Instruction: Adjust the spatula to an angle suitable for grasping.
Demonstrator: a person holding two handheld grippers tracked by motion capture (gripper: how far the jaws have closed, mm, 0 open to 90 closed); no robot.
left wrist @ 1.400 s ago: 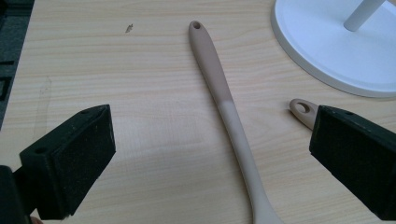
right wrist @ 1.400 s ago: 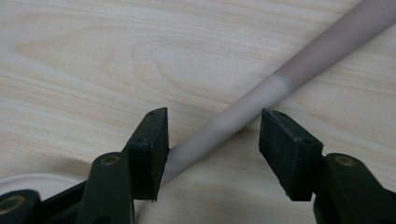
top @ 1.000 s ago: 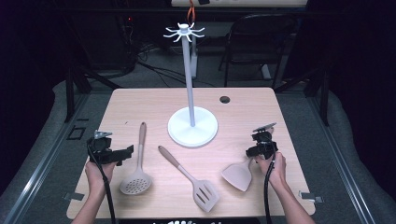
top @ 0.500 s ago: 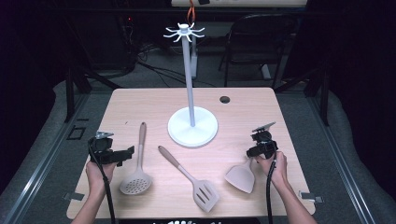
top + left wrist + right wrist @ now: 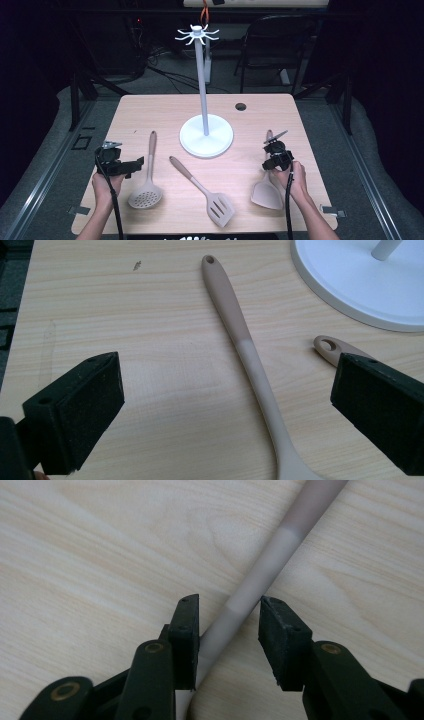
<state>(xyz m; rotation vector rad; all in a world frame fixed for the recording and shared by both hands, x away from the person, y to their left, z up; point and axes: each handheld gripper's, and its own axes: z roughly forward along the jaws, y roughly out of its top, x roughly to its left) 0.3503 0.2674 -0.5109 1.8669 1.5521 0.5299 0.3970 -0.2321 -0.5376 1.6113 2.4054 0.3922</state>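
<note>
Since a second ago, the right gripper (image 5: 276,152) has drawn slightly nearer along the solid turner (image 5: 269,186) and its jaws have just been closing, with the turner's handle between them. In the right gripper view they straddle the handle (image 5: 260,575): one pad looks to touch it, the other stands off with a sliver of gap, so the grip is not yet made. The left gripper (image 5: 120,165) has kept its place, jaws wide apart over the bare wood beside the skimmer's handle (image 5: 245,347).

Largest first: the table (image 5: 150,115) is pale, fine-grained wood with rounded corners. Far of centre stands the white utensil stand (image 5: 205,132), a round flat base, a slim post and a crown of hooks at the top. Three matte, silicone-looking utensils in two tones of beige lie near it: the skimmer (image 5: 146,187) at left, round and perforated; the slotted turner (image 5: 207,192) in the middle; the solid turner at right, its flat blade nearest the person. A small dark hole (image 5: 240,106) marks the table's far right.

This looks like the grasping step. Next the jaws need to finish closing, then lift the turner and bring its handle's end up to a hook.
</note>
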